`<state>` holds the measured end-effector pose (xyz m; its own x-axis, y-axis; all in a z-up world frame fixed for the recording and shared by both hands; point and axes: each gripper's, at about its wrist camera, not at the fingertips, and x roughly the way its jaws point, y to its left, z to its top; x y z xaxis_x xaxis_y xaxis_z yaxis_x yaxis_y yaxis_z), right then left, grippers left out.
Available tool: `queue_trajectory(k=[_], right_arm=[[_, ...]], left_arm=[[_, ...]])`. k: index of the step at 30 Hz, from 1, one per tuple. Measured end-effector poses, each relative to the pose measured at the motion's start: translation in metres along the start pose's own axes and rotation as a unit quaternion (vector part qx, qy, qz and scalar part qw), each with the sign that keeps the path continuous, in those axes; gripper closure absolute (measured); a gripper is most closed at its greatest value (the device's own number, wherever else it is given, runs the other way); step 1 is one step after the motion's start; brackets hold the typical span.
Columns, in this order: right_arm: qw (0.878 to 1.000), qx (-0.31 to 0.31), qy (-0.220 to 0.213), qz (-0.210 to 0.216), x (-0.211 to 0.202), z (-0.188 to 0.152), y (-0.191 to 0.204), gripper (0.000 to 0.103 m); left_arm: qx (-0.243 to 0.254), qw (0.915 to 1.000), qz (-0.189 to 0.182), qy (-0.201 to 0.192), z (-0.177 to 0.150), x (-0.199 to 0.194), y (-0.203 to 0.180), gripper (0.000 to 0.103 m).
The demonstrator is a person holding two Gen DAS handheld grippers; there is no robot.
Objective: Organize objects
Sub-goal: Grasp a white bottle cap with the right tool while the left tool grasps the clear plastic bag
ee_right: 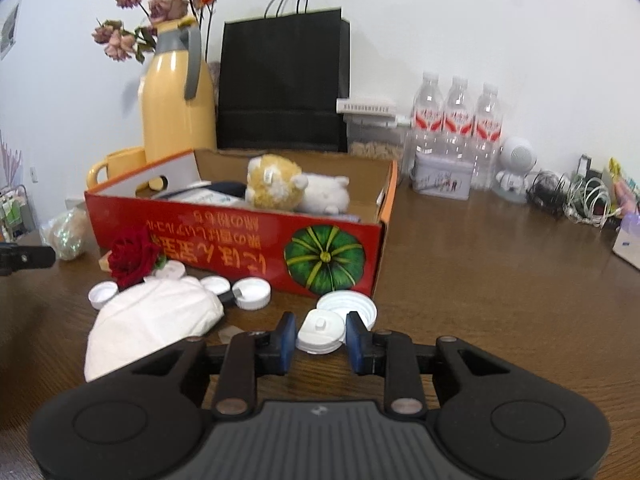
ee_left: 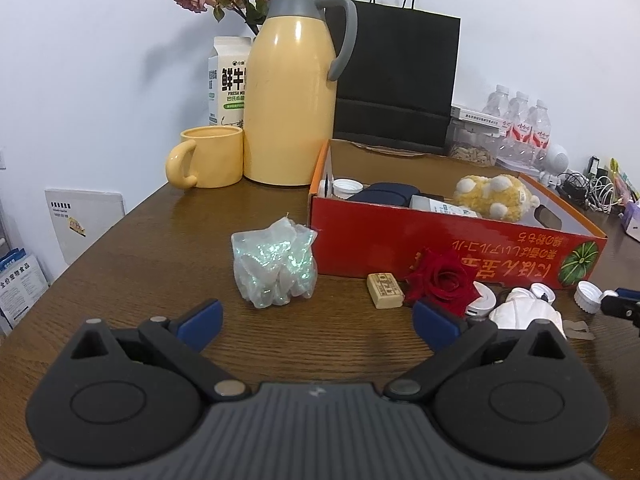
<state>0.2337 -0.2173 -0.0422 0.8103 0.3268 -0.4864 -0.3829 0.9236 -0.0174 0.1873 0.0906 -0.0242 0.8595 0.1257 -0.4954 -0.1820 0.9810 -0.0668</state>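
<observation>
**Right tool at a white cap, left tool spread over the worktop**

Your right tool (ee_right: pixel 321 338) sat low over the wooden worktop (ee_right: pixel 480 280) with a small white cap (ee_right: pixel 320 330) between its blue pads (ee_right: pixel 286 340). The pads stood close on either side of the cap, but whether they were pressing it could not be told. A larger white lid (ee_right: pixel 352 306) lay just behind the cap, in front of the red cardboard box (ee_right: pixel 240 252).

Your left tool (ee_left: pixel 318 322) had its fingers spread wide, with nothing between them. Ahead of it on the worktop lay an iridescent crumpled plastic bag (ee_left: pixel 276 268), near the box's corner.

Along the front of the box, a red rose (ee_left: pixel 442 280) lay beside a small tan block (ee_left: pixel 385 290). Near them were a white cloth bundle (ee_right: pixel 152 324) and several more white caps (ee_right: pixel 252 292). Inside the box lay a yellow-and-white plush toy (ee_right: pixel 288 188) along with a dark item and a white carton.

Behind the box stood a yellow thermos jug (ee_left: pixel 290 92), a yellow mug (ee_left: pixel 208 158), a milk carton (ee_left: pixel 228 80) and a black paper bag (ee_left: pixel 400 76). Three water bottles (ee_right: pixel 458 120) stood further right against the wall.
</observation>
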Motion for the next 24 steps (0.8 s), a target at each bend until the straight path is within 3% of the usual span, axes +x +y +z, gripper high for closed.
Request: queue_trajectory(k=[9, 21, 24], right_arm=[[1.000, -0.001, -0.022, -0.004, -0.008, 0.000, 0.004, 0.077], [1.000, 0.001, -0.028, -0.011, -0.010, -0.001, 0.003, 0.077], [1.000, 0.000, -0.027, -0.011, -0.009, -0.001, 0.004, 0.077]], left_arm=[[-0.013, 0.9996, 0.026, 0.002, 0.005, 0.010, 0.006, 0.000], [-0.018, 0.9937, 0.109, 0.019, 0.027, 0.060, 0.017, 0.000], [-0.019, 0.9931, 0.113, 0.024, 0.029, 0.068, 0.017, 0.000]])
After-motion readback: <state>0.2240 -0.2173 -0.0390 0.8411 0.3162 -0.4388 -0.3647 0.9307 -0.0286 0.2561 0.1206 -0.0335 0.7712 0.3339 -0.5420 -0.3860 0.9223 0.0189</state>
